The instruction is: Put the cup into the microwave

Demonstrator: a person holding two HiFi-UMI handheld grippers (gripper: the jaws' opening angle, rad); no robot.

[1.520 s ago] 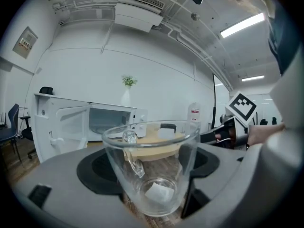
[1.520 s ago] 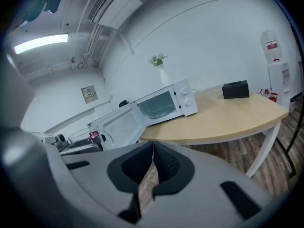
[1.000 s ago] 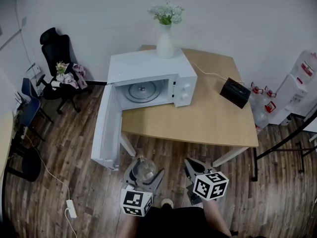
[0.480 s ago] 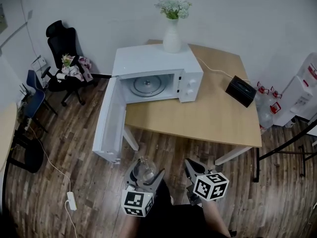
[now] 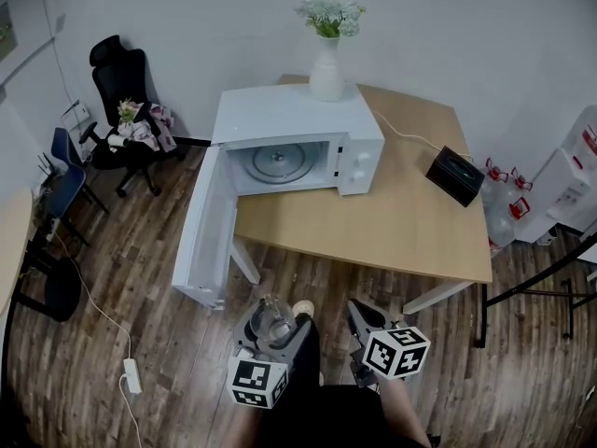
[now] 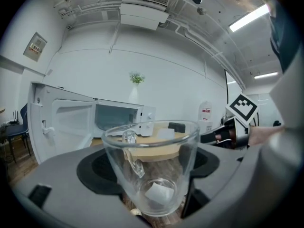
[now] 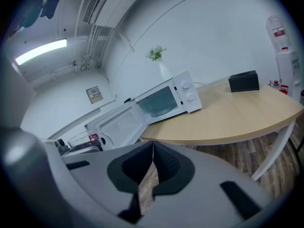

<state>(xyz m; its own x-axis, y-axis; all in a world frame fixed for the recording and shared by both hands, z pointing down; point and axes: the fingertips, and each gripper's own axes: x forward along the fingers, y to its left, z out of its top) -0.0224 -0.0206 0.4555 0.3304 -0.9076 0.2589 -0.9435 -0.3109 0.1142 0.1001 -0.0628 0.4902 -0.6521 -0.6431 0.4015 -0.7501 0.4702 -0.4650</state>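
Note:
A clear glass cup (image 6: 152, 167) with a handle stands upright between the jaws of my left gripper (image 5: 271, 328), which is shut on it; in the head view the cup (image 5: 270, 320) hangs over the floor in front of the table. The white microwave (image 5: 298, 143) sits on the wooden table (image 5: 410, 222) with its door (image 5: 201, 241) swung wide open to the left and its glass turntable (image 5: 277, 161) showing. In the left gripper view the microwave (image 6: 118, 119) is straight ahead. My right gripper (image 5: 362, 325) is held beside the left one, jaws closed together on nothing.
A white vase of flowers (image 5: 327, 59) stands behind the microwave. A black box (image 5: 454, 175) lies at the table's right, with a cord running to it. Office chairs (image 5: 126, 110) stand at the left, water bottles (image 5: 511, 208) at the right, a power strip (image 5: 131, 374) on the floor.
The view has shifted so the table and microwave sit slightly farther up and right. Both grippers keep their places low in the frame, the cup still held. A shoe now shows beside the cup.

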